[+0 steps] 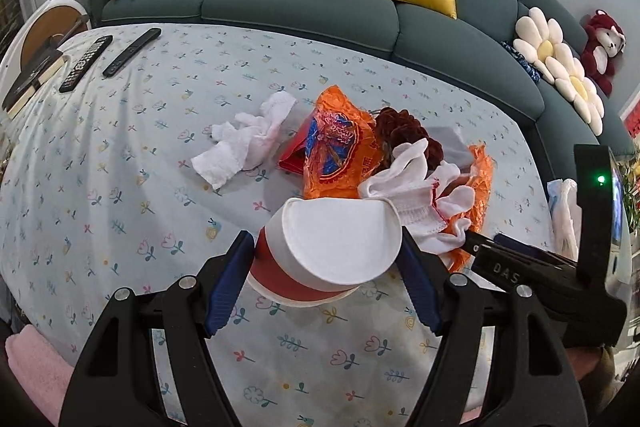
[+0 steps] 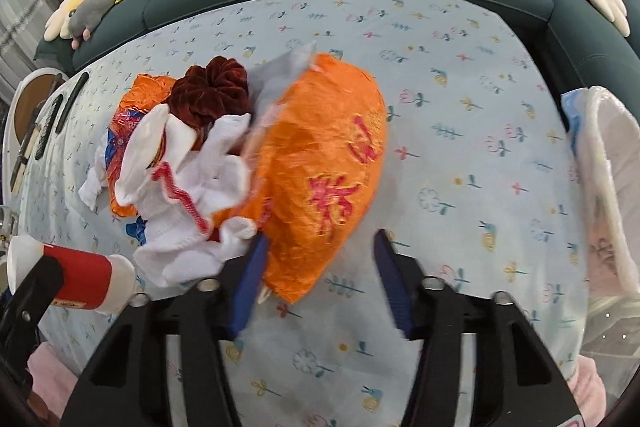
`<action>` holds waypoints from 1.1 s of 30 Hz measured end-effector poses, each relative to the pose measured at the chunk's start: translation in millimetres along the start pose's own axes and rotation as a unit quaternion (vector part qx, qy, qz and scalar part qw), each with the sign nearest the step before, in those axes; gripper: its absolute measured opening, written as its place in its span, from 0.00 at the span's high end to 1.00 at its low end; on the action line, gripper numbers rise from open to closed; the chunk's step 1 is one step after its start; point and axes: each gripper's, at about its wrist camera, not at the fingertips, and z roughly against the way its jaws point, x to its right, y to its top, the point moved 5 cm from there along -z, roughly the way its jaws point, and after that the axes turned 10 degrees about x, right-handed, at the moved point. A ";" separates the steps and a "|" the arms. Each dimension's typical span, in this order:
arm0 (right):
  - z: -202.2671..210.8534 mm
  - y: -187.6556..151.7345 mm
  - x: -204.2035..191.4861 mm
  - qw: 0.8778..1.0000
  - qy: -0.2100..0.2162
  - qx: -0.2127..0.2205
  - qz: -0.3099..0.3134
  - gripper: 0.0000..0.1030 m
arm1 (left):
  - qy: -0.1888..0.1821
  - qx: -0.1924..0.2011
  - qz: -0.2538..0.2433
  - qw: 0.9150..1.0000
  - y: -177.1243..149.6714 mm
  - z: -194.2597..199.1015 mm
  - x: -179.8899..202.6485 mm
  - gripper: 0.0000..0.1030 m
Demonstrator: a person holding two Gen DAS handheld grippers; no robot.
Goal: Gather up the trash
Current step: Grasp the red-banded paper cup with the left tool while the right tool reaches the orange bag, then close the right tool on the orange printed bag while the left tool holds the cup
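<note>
My left gripper [image 1: 326,251] is shut on a red-and-white paper cup [image 1: 332,251], held on its side just above the table; the cup also shows in the right wrist view [image 2: 80,279]. My right gripper [image 2: 320,247] is open, its jaws around the near end of an orange snack bag [image 2: 320,163]. A second orange wrapper [image 1: 332,147], a white sock [image 2: 180,195], a dark red scrunchie [image 2: 212,91] and a crumpled white tissue [image 1: 244,139] lie in a heap beyond.
The table has a light blue floral cloth [image 1: 160,187]. Two remotes [image 1: 86,63] and books lie at the far left. A green sofa [image 1: 300,7] with cushions runs behind. A white plastic bag [image 2: 600,187] hangs at the right edge.
</note>
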 end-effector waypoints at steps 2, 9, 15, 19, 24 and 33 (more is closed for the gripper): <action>-1.5 0.5 -3.5 1.000 0.023 -0.004 -0.007 0.76 | -0.003 -0.002 0.003 1.000 0.7 -1.0 0.7 0.34; 25.5 8.8 -5.4 1.000 0.015 0.023 0.016 0.94 | -0.011 0.006 0.001 1.000 9.7 8.7 12.2 0.34; 70.5 28.6 10.8 0.997 0.016 0.070 0.008 0.97 | -0.029 0.028 -0.011 0.999 27.7 29.1 43.1 0.34; 104.9 43.0 25.2 0.994 0.015 0.104 0.000 1.00 | -0.046 0.042 -0.021 0.998 40.0 43.4 68.2 0.34; 128.0 50.7 50.3 0.994 0.011 0.112 -0.011 0.99 | -0.063 0.060 -0.031 0.996 51.5 61.9 98.4 0.34; 70.9 11.9 70.8 0.998 -0.005 0.052 -0.036 0.50 | -0.051 0.047 -0.034 0.997 41.6 52.7 96.5 0.34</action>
